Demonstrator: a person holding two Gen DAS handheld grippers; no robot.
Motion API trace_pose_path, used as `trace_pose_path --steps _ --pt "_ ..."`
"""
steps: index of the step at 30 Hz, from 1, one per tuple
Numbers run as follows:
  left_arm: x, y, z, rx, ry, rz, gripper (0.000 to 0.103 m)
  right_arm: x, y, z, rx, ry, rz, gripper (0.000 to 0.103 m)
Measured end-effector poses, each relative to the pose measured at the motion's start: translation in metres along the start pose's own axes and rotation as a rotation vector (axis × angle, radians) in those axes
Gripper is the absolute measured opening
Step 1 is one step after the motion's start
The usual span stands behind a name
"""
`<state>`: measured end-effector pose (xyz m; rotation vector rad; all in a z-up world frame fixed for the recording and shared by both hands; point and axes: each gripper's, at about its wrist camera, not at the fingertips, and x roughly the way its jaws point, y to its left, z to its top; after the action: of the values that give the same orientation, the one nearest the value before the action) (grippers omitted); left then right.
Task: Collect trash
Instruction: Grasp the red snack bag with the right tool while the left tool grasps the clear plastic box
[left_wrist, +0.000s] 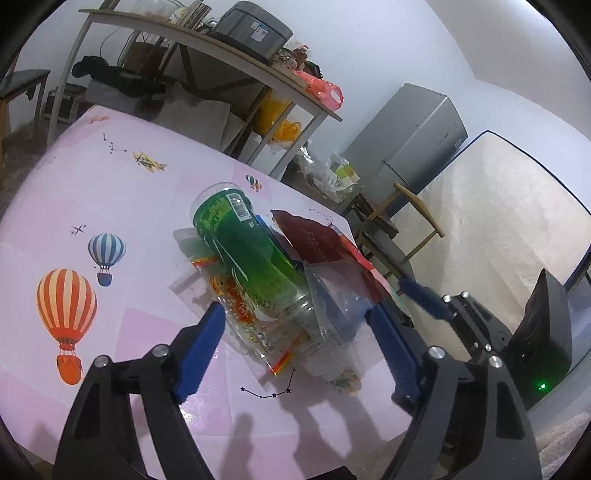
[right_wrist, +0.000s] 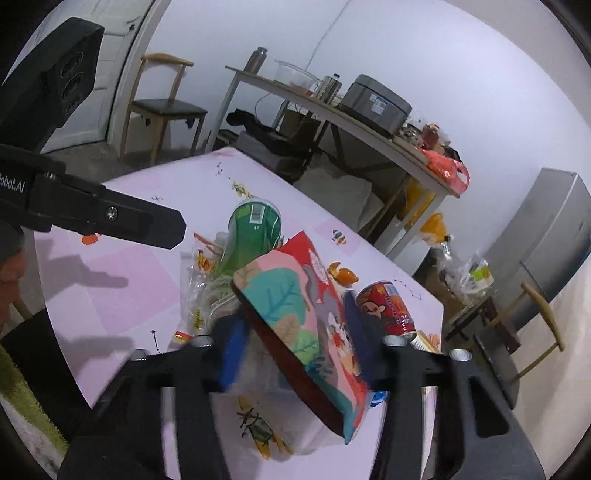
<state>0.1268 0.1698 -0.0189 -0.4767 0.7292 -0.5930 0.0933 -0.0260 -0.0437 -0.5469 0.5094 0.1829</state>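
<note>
Little is collected yet. The right gripper (right_wrist: 295, 350) is clamping a colourful cartoon-printed snack packet (right_wrist: 306, 328) mid-frame; the left gripper (left_wrist: 295, 332), jaws apart, is straddling a green-labelled clear plastic bottle (left_wrist: 243, 258); a red drink can (right_wrist: 386, 306) is waiting at right.

Right hand-held gripper (right_wrist: 295, 347) clamps a colourful snack bag (right_wrist: 299, 325), tilted above the pink bench (right_wrist: 122, 280). Green bottle (right_wrist: 251, 236) lies behind; red can (right_wrist: 388, 308) beside it.
</note>
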Motion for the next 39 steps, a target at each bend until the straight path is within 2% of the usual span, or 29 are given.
trace_pose_path --steps 1,10,14,21,28,33,36,39 --pt "0.000 0.001 0.000 0.001 0.003 -0.005 0.076 -0.001 0.001 0.000 0.007 0.001 0.003 0.026" --pt "0.017 -0.006 -0.010 -0.012 0.075 -0.106 0.065 -0.022 -0.024 0.002 0.164 -0.041 -0.063 0.009" --pt "0.030 -0.014 -0.013 -0.016 0.106 -0.126 0.059 -0.030 -0.043 0.002 0.253 -0.058 -0.082 0.007" --pt "0.054 -0.020 -0.011 -0.017 0.161 -0.089 0.045 -0.040 -0.072 -0.011 0.391 -0.074 -0.119 0.006" --pt "0.065 -0.020 -0.014 -0.042 0.199 -0.103 0.034 -0.037 -0.089 -0.027 0.511 -0.057 -0.057 0.006" --pt "0.066 -0.018 -0.016 -0.076 0.211 -0.128 0.033 -0.033 -0.089 -0.033 0.545 -0.044 -0.008 0.006" --pt "0.069 -0.015 -0.013 -0.108 0.222 -0.116 0.033 -0.030 -0.089 -0.035 0.560 -0.036 0.012 0.006" --pt "0.072 -0.011 -0.013 -0.142 0.238 -0.147 0.033 -0.029 -0.089 -0.037 0.573 -0.031 0.027 0.006"
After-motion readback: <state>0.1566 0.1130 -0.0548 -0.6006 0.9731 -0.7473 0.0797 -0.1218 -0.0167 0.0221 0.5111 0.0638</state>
